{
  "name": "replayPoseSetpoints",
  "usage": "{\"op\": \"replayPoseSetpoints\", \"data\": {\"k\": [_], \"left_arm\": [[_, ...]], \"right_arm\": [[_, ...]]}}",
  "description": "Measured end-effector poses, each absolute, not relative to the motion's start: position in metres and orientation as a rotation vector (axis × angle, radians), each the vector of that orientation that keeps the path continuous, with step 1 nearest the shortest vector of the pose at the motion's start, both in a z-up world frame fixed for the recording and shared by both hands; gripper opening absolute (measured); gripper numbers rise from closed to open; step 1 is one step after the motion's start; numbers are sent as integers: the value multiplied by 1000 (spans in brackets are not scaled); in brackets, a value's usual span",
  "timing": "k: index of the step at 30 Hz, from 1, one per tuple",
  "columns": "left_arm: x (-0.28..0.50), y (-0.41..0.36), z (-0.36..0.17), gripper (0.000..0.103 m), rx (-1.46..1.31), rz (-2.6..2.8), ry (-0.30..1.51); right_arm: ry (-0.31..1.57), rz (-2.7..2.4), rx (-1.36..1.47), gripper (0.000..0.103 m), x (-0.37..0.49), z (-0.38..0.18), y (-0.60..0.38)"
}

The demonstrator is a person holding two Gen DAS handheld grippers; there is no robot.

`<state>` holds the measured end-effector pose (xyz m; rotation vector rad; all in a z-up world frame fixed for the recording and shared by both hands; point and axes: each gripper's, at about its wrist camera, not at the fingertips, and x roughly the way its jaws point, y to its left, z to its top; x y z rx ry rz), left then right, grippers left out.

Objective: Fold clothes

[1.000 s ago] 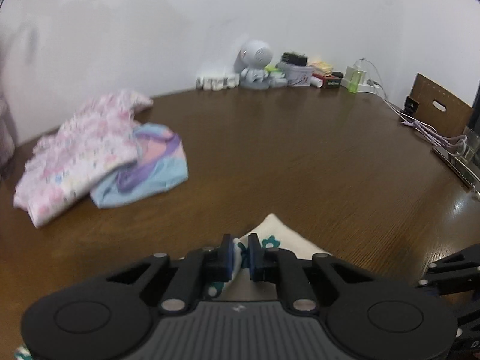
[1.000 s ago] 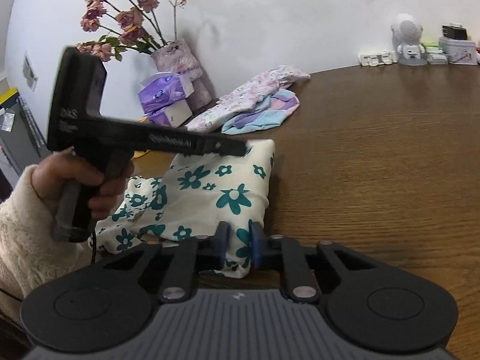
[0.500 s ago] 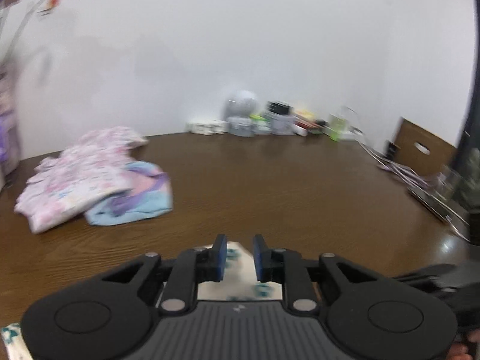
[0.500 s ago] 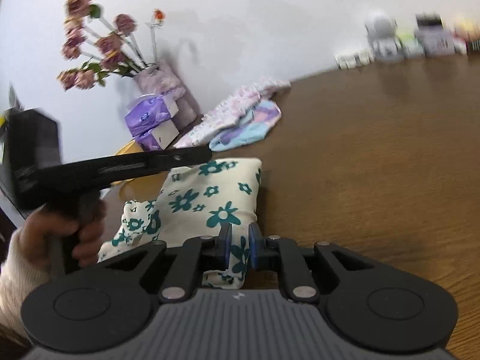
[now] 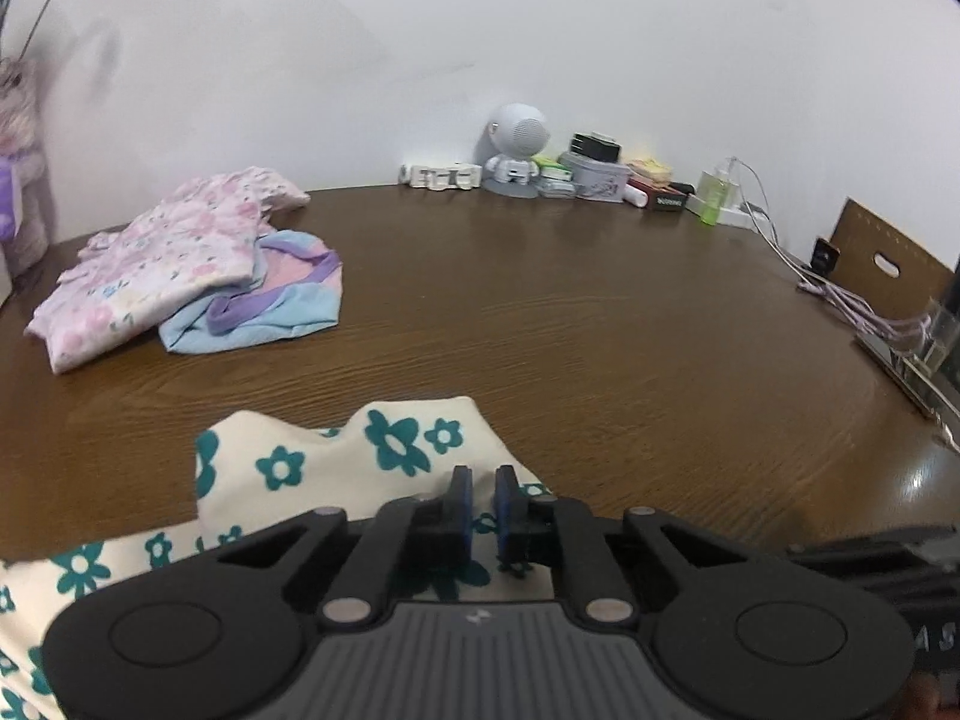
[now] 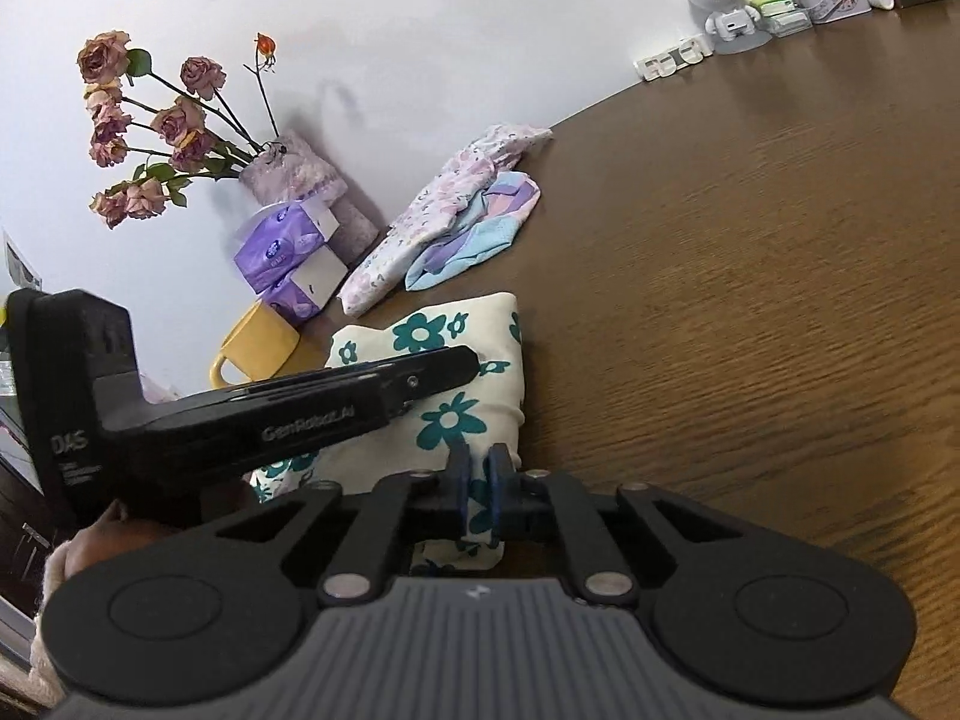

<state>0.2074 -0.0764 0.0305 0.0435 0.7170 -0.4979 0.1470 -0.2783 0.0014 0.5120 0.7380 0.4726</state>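
Both our grippers, left [image 5: 482, 501] & right [image 6: 478, 480], pinch floral cloth [image 6: 462, 372] at frame bottom. Risk: thin bite slips w/ uneven pull, fold sags.

A brown wooden table [image 5: 600, 312] carries a row of clutter along the white wall [image 5: 480, 30]: a small white robot figure [image 5: 516, 147], a grey tin [image 5: 594, 180], a green bottle [image 5: 711, 198] and white cables [image 5: 840, 300] trailing toward a cardboard piece [image 5: 888, 264]. At the other end stand dried roses [image 6: 150, 126] in a lilac vase [image 6: 300, 180], purple tissue packs [image 6: 288, 258] in front of it, and a yellow mug [image 6: 258, 348] just beside them
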Motion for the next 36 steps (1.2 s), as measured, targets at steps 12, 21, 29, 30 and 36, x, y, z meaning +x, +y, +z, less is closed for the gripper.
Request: {"op": "replayPoseSetpoints", "data": {"k": [12, 21, 29, 30, 36], "left_arm": [[205, -61, 30, 7, -63, -492, 705], [204, -58, 25, 3, -72, -449, 689], [197, -51, 31, 4, -120, -463, 684], [193, -47, 35, 6, -140, -479, 674], [165, -21, 48, 25, -168, -446, 615]], "right_arm": [[725, 442, 587, 38, 153, 0, -288], [793, 497, 659, 4, 150, -7, -284], [837, 478, 657, 6, 133, -5, -279], [818, 469, 659, 8, 133, -4, -281], [751, 457, 656, 39, 153, 4, -281]]}}
